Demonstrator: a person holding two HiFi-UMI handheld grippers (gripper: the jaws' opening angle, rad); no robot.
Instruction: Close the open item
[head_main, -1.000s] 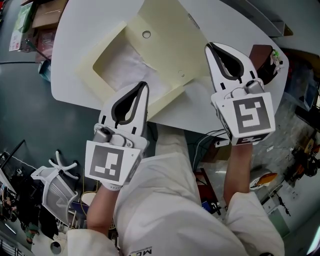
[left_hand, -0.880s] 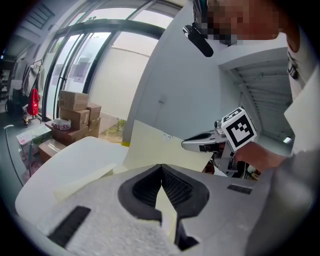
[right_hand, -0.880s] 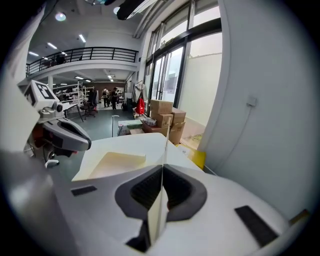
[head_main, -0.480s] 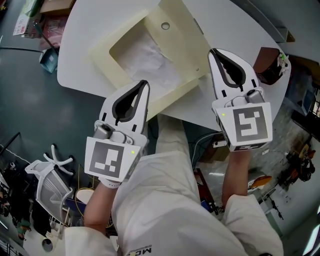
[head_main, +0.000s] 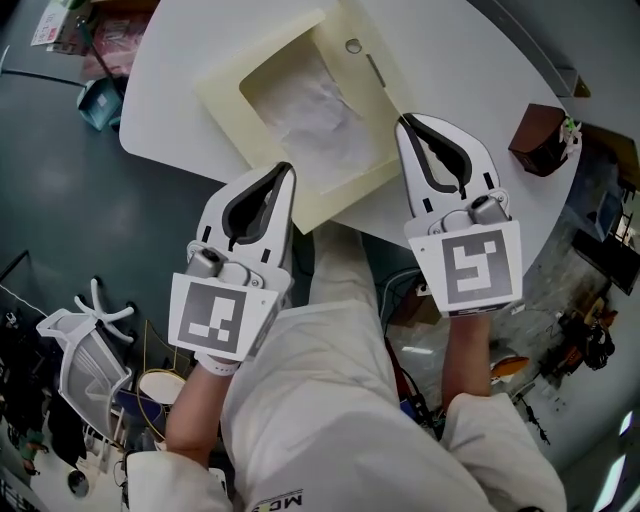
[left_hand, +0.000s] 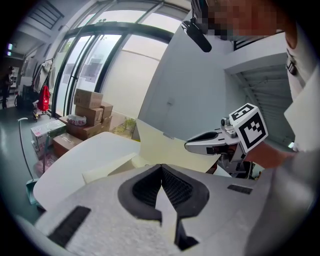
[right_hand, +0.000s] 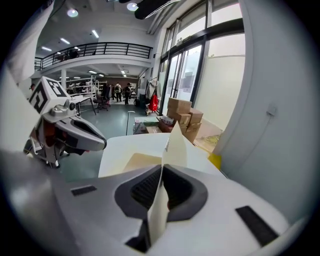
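Head view: cream box (head_main: 220, 88) lies open on round white table (head_main: 180, 60), at 12 o'clock from both grippers, w/ crumpled white paper (head_main: 310, 110) inside. Its lid flap (head_main: 362, 75) is at the box's 2 o'clock side and has a round hole and a short slot. No print legible on it.

L gripper (head_main: 287, 168) is at 7 o'clock of the box, tip on the box's near edge. In the left gripper view its jaws (left_hand: 161, 167) are clenched, w/ a thin pale cream strip of the box's edge between the pads.

R gripper (head_main: 402, 118) is at 4 o'clock of the box, tip at the lid flap's edge. In the right gripper view it is clamped (right_hand: 161, 167) on the flap, which stands edge-on and upright (right_hand: 174, 142) between the pads and rises past them.

Each gripper shows in the other's view, at 9 o'clock in the right gripper view and at 3 o'clock in the left one.

Both marker cubes (head_main: 212, 320) carry black-and-white square patterns, no letters. Print at the hem of the white garment (head_main: 300, 400) is cut by the frame edge, unreadable.

Also on the table, at 3 o'clock: a brown holder (head_main: 540, 140), well apart from the box. White office chair (head_main: 85, 350) on the floor at 8 o'clock. Stacked cardboard cartons (left_hand: 87, 107) by the window, labels too small to read.
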